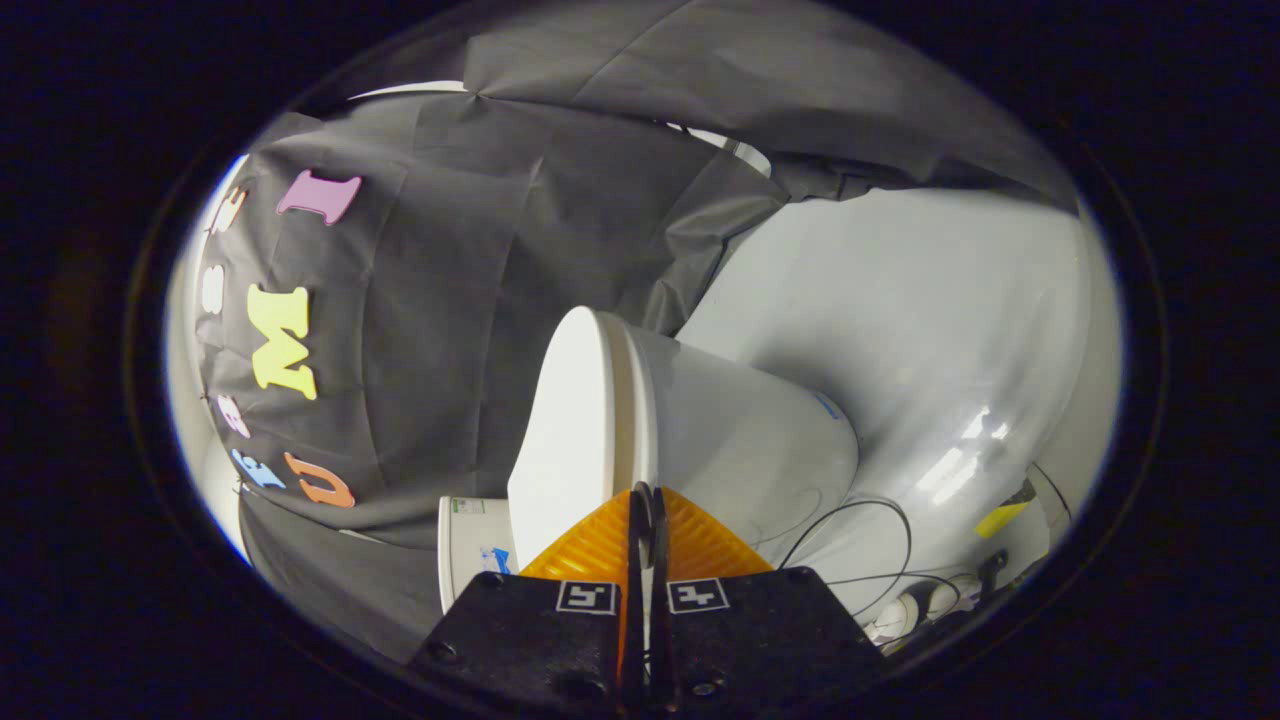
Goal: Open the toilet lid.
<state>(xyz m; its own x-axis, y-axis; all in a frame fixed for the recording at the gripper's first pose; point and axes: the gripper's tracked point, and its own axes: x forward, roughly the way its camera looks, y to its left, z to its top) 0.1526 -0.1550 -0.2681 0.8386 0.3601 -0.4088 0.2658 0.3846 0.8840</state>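
Note:
The view is rolled on its side, with the floor to the right. The white toilet lid (560, 430) lies flat on the seat and the bowl (750, 440), just ahead of the fingers. My gripper (645, 495) has its fingers pressed together, with no visible thing between them. Their tips sit right at the seam where the lid's rim (630, 400) meets the bowl. The fingers hide the stretch of rim directly behind them.
A glossy white floor (900, 320) spreads beyond the bowl. Thin black cables (860, 530), white plugs (925, 605) and a yellow strip (1000, 520) lie on it near the fingers. A white boxy part with a blue mark (475, 550) sits beside the lid. Black cloth (450, 300) hangs behind.

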